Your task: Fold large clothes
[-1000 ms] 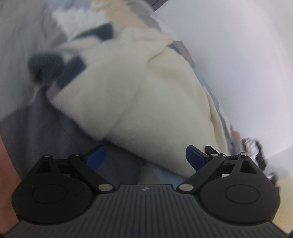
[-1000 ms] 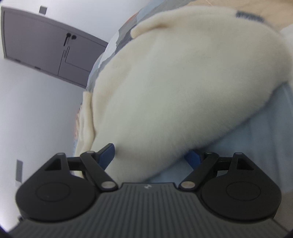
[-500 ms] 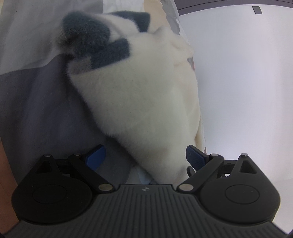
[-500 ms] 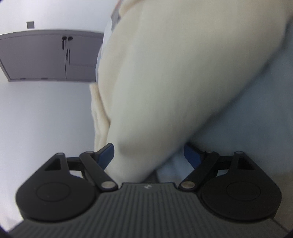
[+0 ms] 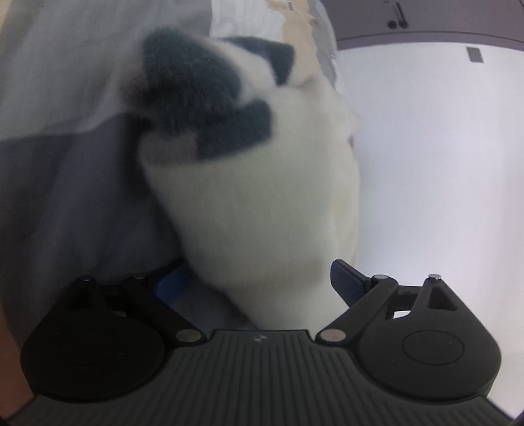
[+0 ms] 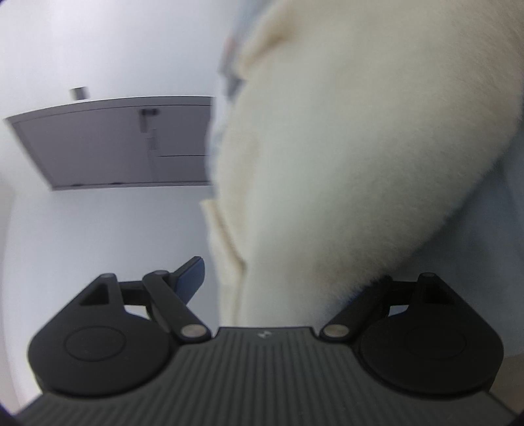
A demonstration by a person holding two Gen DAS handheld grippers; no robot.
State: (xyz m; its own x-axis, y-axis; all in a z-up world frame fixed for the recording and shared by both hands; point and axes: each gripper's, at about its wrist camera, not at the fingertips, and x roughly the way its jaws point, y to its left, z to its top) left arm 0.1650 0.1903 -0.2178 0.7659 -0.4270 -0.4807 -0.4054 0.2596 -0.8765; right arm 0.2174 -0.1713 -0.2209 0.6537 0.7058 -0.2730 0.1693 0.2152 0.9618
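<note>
In the left wrist view, grey bedding (image 5: 59,183) filled the frame from nine to eleven o'clock. At the centre hung the cream fleece garment (image 5: 262,209), its dark blue-grey patches (image 5: 196,95) toward twelve o'clock, the cloth running down into the left gripper (image 5: 258,278). The blue pads (image 5: 344,281) stood wide apart with fleece bunched between them; the jaws looked spread, and whether they gripped any cloth could not be told. At two to three o'clock lay a bare white wall, with a grey cabinet (image 5: 442,19) at one o'clock.

In the right wrist view, a grey cabinet (image 6: 124,144) sat at ten o'clock against white wall. From twelve to four o'clock the cream fleece garment (image 6: 360,147) swept down into the right gripper (image 6: 285,281). One blue pad (image 6: 191,273) showed at eight o'clock, clear of the cloth; the other was buried under fleece. The jaws appeared spread; a pinch could not be confirmed.

The step in hand seemed to be lifting the garment off the bed, both grippers at one edge, to shake it out before folding. Next would call for a firm hold at two corners, held level, so the fleece hangs flat.

Only the left view showed the dark patches and bedding; only the right showed a seamed edge (image 6: 229,249).
</note>
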